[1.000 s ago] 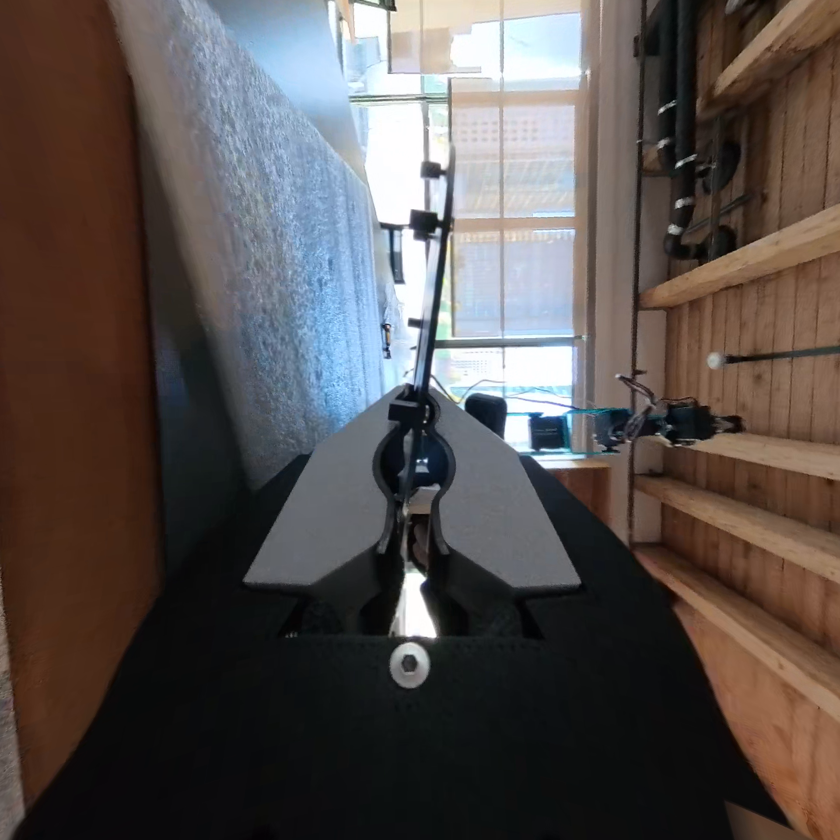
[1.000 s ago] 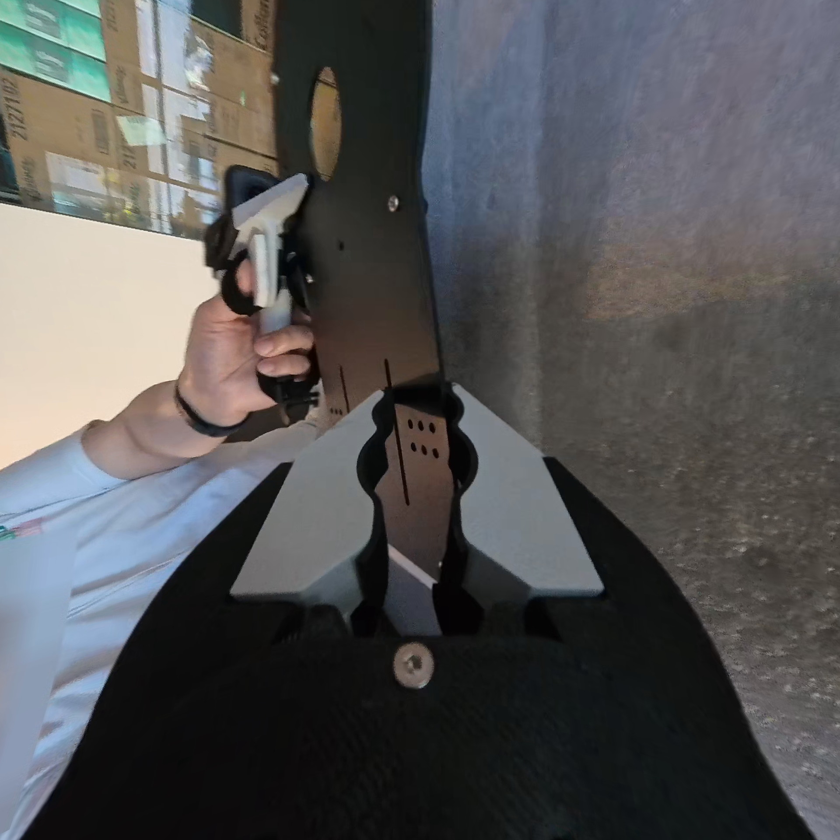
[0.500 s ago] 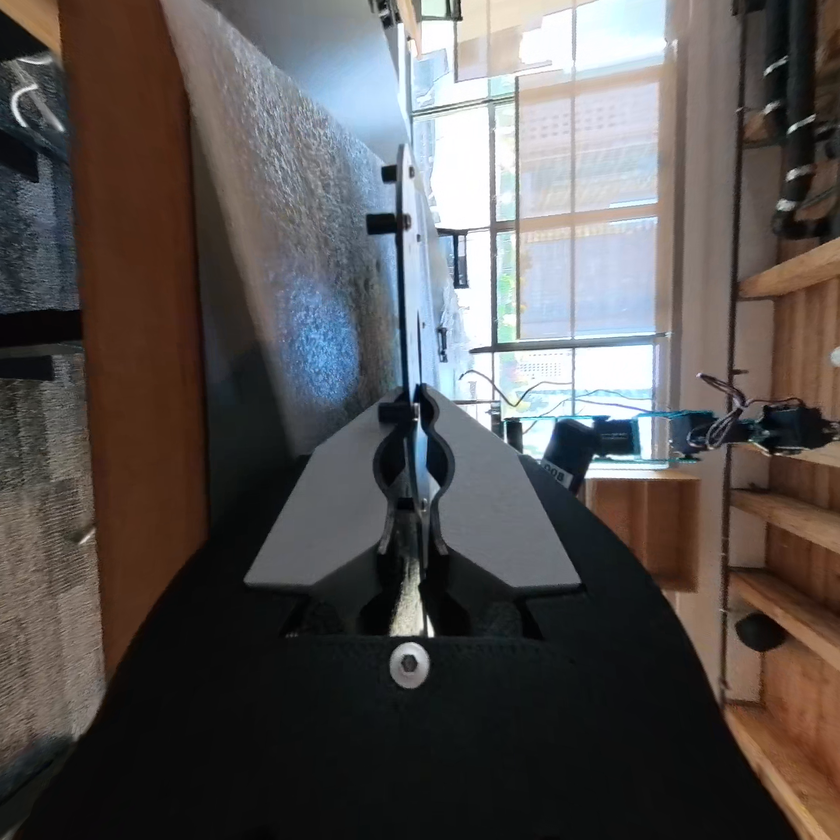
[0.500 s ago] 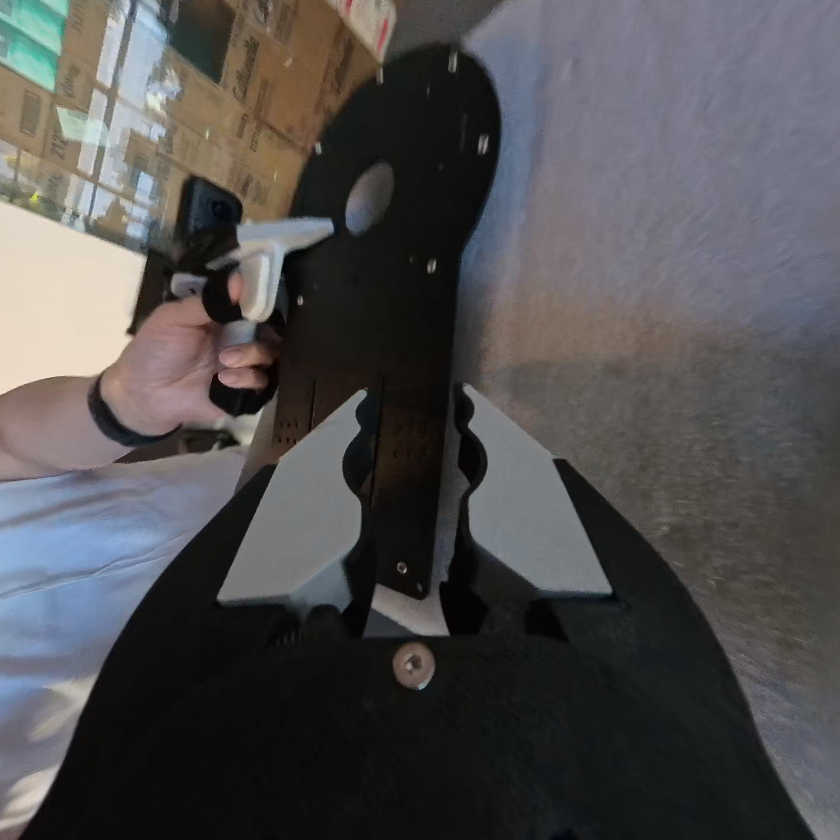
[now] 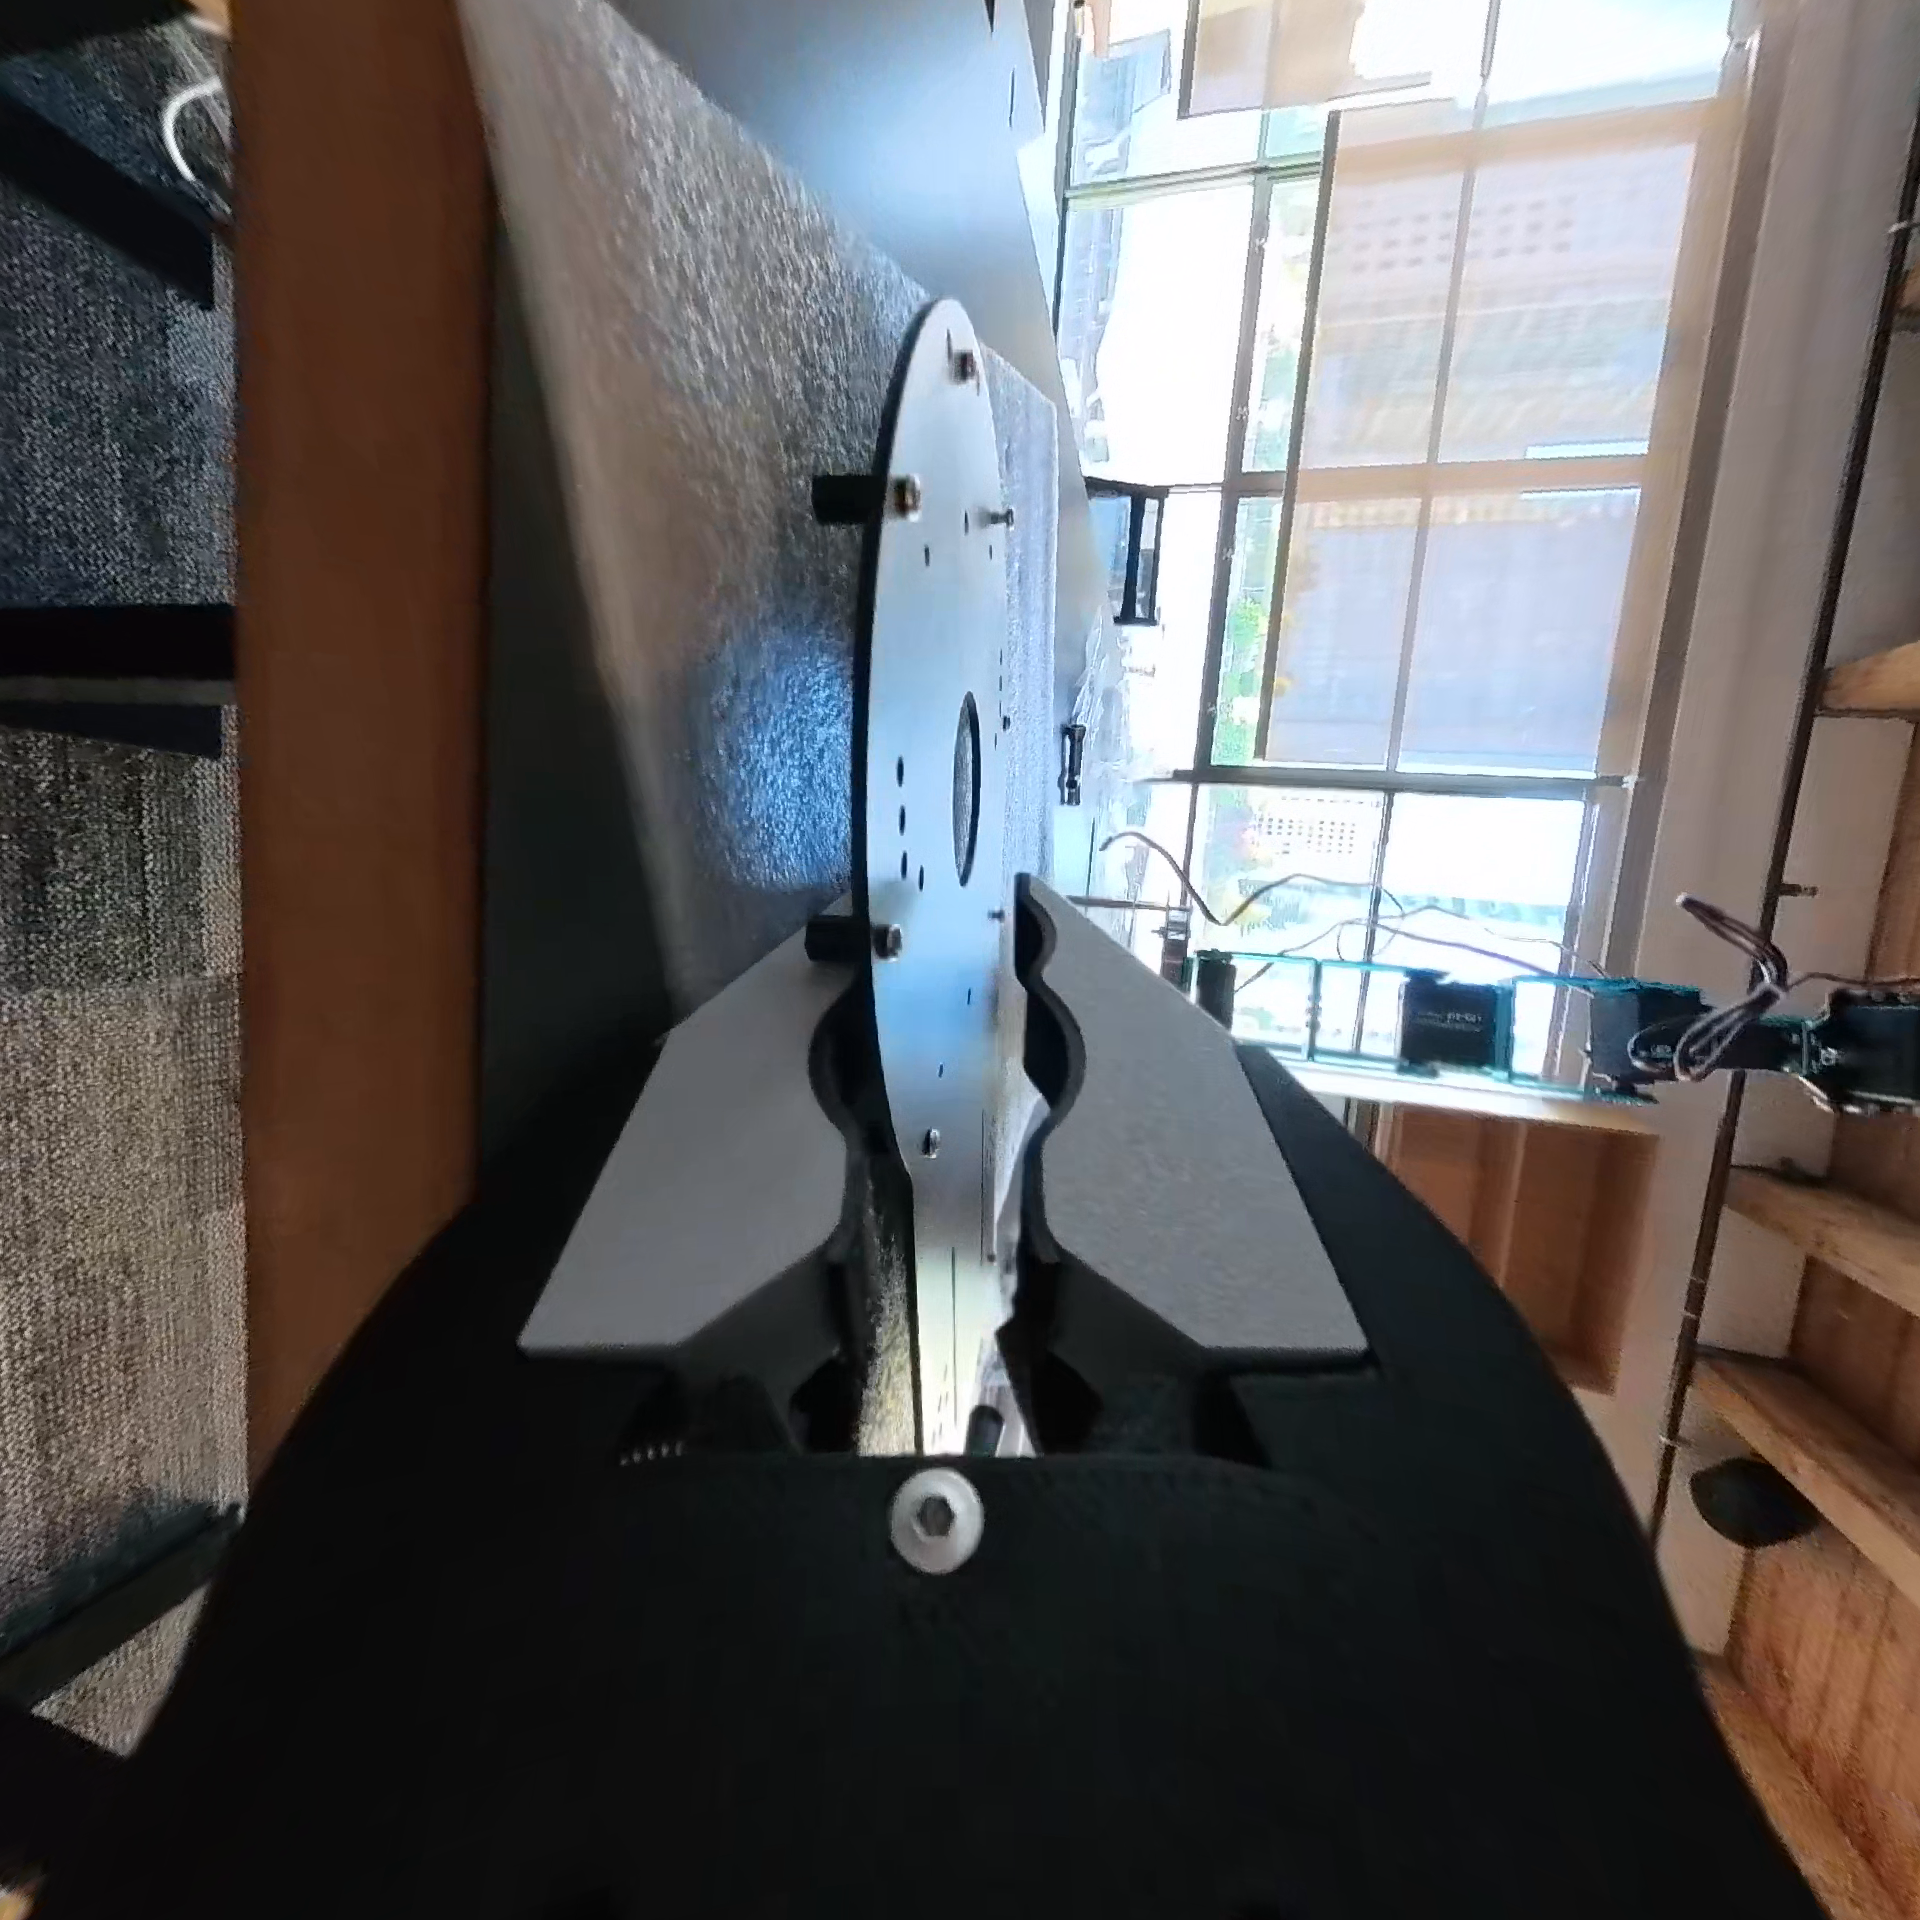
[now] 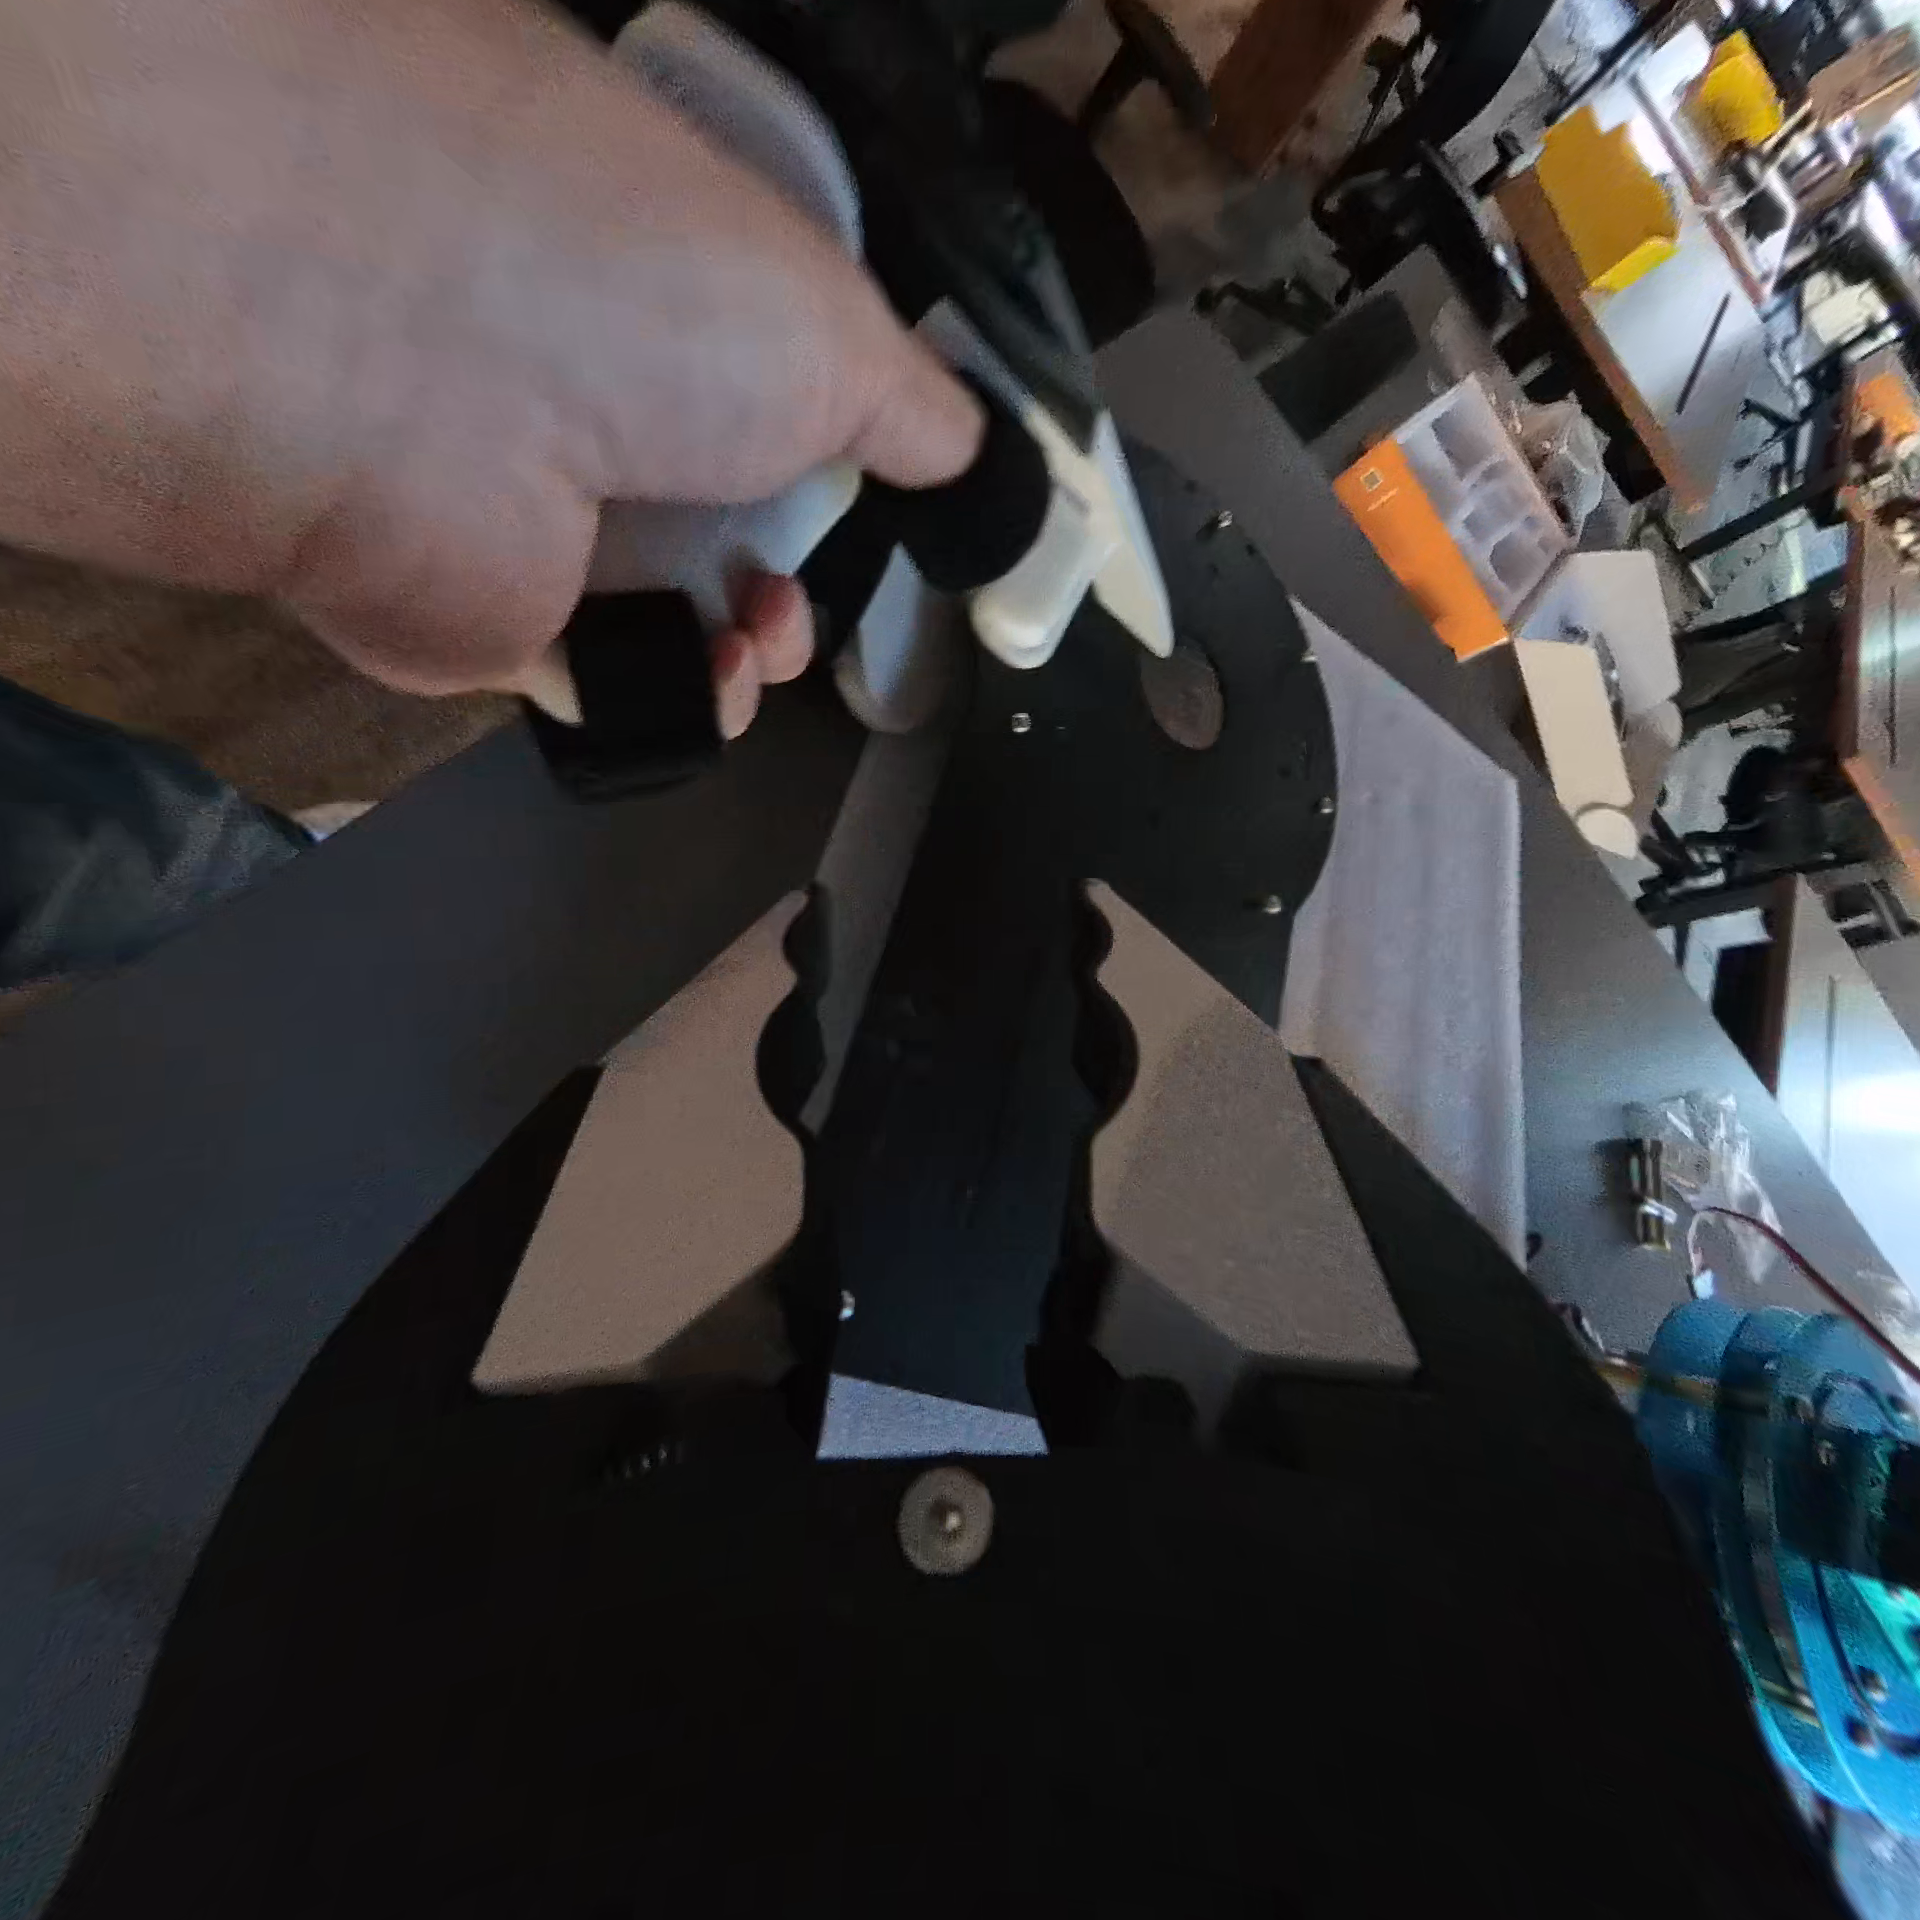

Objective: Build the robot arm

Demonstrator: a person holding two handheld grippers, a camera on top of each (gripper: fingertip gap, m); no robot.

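A flat black plate (image 5: 935, 727) has a round end with a hole and a narrow strip. It carries small screws and short black standoffs that point at the white foam mat (image 5: 727, 520). My left gripper (image 5: 925, 914) is open, and the plate's round end passes between its spread fingers. In the right wrist view the plate's strip (image 6: 966, 1195) runs between the fingers of my open right gripper (image 6: 951, 899), over the mat (image 6: 1403, 883). A hand (image 6: 416, 364) holds the left gripper (image 6: 1039, 561) at the plate's round end. I cannot tell whether the plate rests on the mat.
The mat lies on a grey table (image 6: 312, 987) with a wooden edge (image 5: 353, 623). A teal robot part (image 6: 1787, 1455), bagged small parts (image 6: 1683, 1174) and an orange and white box (image 6: 1455, 540) are to the right. A teal servo arm (image 5: 1558, 1029) and wooden shelves (image 5: 1849, 1299) are by the window. About 12 cm separates my left fingertips from my right.
The left jaws were shut on the plate's edge and have opened. The right jaws have spread wider around the strip. The plate has swung toward the mat, and both views have turned.
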